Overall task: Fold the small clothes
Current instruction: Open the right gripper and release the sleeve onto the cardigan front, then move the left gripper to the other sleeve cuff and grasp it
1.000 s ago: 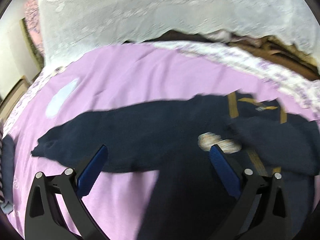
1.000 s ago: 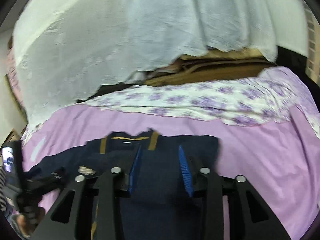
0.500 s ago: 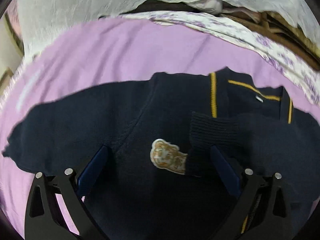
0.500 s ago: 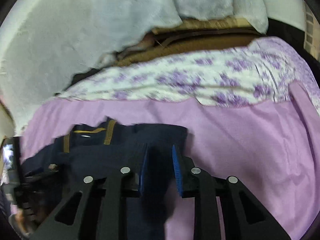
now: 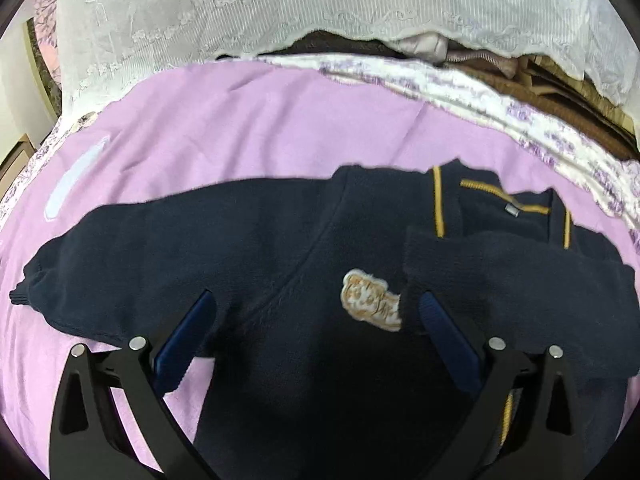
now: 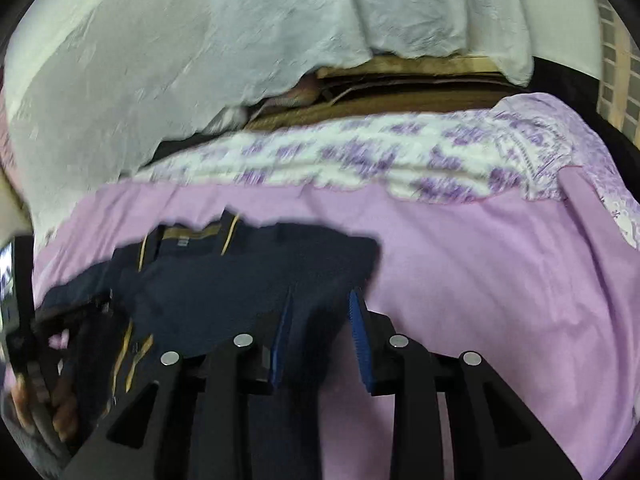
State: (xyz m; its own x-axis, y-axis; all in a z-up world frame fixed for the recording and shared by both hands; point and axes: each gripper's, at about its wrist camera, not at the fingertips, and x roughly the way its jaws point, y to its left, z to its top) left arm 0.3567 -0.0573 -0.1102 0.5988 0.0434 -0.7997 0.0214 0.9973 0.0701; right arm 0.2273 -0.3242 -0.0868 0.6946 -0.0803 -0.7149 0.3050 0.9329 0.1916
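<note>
A navy sweater (image 5: 280,248) with yellow trim and an embroidered badge (image 5: 370,300) lies flat on the lilac bedsheet (image 5: 248,128). One sleeve (image 5: 120,256) stretches out to the left. The other sleeve (image 5: 520,280) is folded across the chest. My left gripper (image 5: 318,320) is open wide just above the chest, one finger near the armpit, the other beside the badge. My right gripper (image 6: 320,304) hovers at the sweater's (image 6: 248,276) right side edge. Its jaws are opening, with navy fabric in the narrow gap and no visible pinch.
A white-and-purple floral quilt (image 6: 360,160) lies along the far side of the sheet, with white lace cloth (image 5: 280,4) and brown bedding (image 6: 400,100) behind it. A hand (image 6: 60,408) holding the left gripper shows at the left edge of the right wrist view.
Both grippers have sunk closer to the sweater. The right jaws narrowed over the sweater's edge, then widened a little. The left jaws stayed wide.
</note>
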